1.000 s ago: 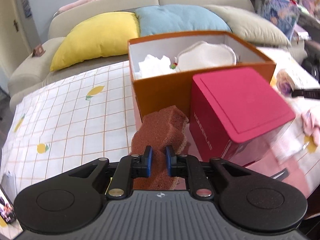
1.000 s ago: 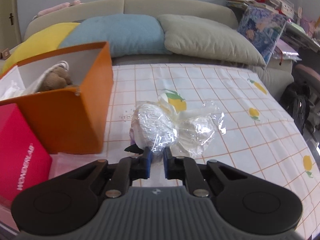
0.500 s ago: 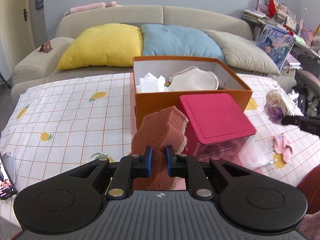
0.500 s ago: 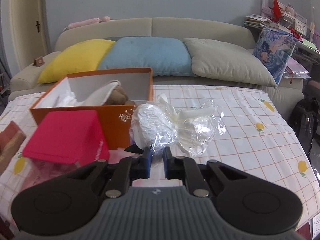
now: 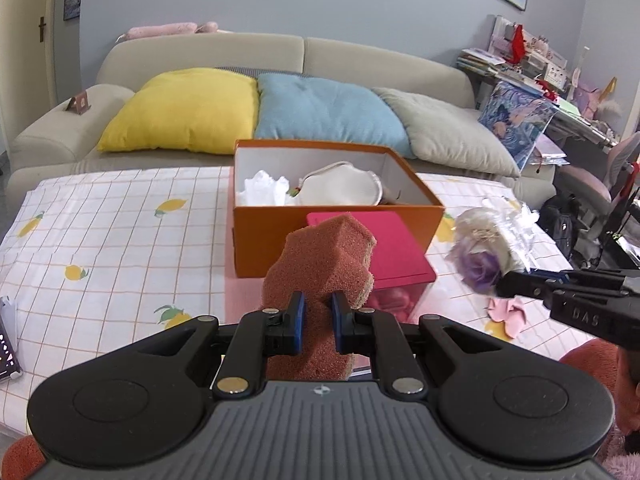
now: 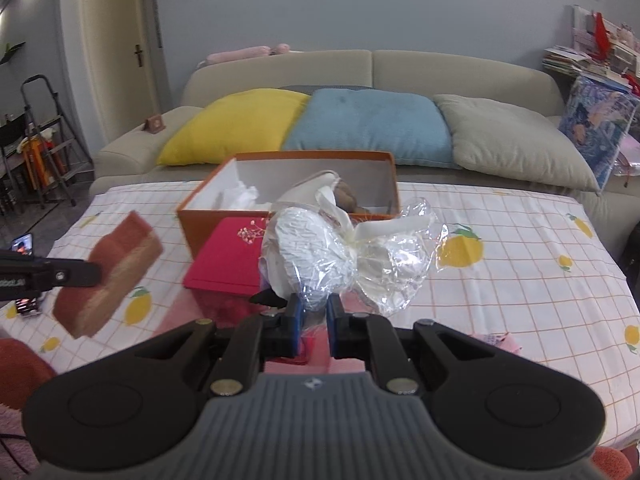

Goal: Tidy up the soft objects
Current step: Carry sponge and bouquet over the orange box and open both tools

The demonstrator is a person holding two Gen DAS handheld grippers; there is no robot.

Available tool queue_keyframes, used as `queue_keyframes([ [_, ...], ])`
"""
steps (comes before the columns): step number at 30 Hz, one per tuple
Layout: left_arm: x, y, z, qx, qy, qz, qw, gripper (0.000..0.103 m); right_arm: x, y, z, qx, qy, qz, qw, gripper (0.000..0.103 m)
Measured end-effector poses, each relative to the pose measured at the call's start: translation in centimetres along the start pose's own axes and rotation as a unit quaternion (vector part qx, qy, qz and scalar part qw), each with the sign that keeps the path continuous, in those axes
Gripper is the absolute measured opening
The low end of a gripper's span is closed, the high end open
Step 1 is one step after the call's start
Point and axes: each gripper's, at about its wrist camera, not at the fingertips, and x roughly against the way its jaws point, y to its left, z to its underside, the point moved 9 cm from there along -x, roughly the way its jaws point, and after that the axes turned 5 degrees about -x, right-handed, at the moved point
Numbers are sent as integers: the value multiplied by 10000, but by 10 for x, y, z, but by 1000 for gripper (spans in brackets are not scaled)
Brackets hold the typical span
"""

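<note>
My left gripper point(image 5: 317, 322) is shut on a reddish-brown sponge point(image 5: 324, 264) and holds it above the table; the sponge also shows at the left of the right wrist view point(image 6: 106, 276). My right gripper point(image 6: 313, 324) is shut on a plastic-wrapped white and purple flower bundle point(image 6: 320, 256), which also shows in the left wrist view point(image 5: 486, 252). An open orange box point(image 5: 332, 216) with white soft items inside stands mid-table, beyond both grippers. A red box lid point(image 5: 394, 248) lies in front of it.
The table has a checked lemon-print cloth point(image 5: 112, 232). A pink cloth piece point(image 5: 506, 314) lies at the right. A sofa with yellow point(image 5: 184, 108), blue and grey cushions stands behind. A phone point(image 6: 22, 246) lies at the table's left edge.
Both grippers have pulled back and risen away from the boxes, each still holding its object. The orange box and red lid now look farther off.
</note>
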Motion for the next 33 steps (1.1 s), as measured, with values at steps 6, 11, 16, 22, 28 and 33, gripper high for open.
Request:
queue_keyframes([
  [6, 3, -4, -13, 15, -201, 70, 9998, 15, 12, 9, -16, 138, -264, -44, 9995, 10],
  [11, 0, 2, -42, -54, -527, 76, 9986, 15, 8, 16, -42, 362, -505, -104, 9980, 10],
  [16, -11, 14, -75, -148, -705, -26, 9974, 16, -11, 19, -71, 517, -576, -207, 9968, 10],
  [22, -42, 24, -108, -339, -574, 24, 9978, 16, -44, 17, -98, 656, -403, -396, 9962, 10],
  [28, -89, 33, -139, -451, -339, 141, 9983, 15, -92, 11, -123, 858, -92, -540, 9948, 10],
  [33, -138, 33, -149, -696, -45, 152, 9974, 16, -144, -4, -141, 793, 292, -519, 9951, 11],
])
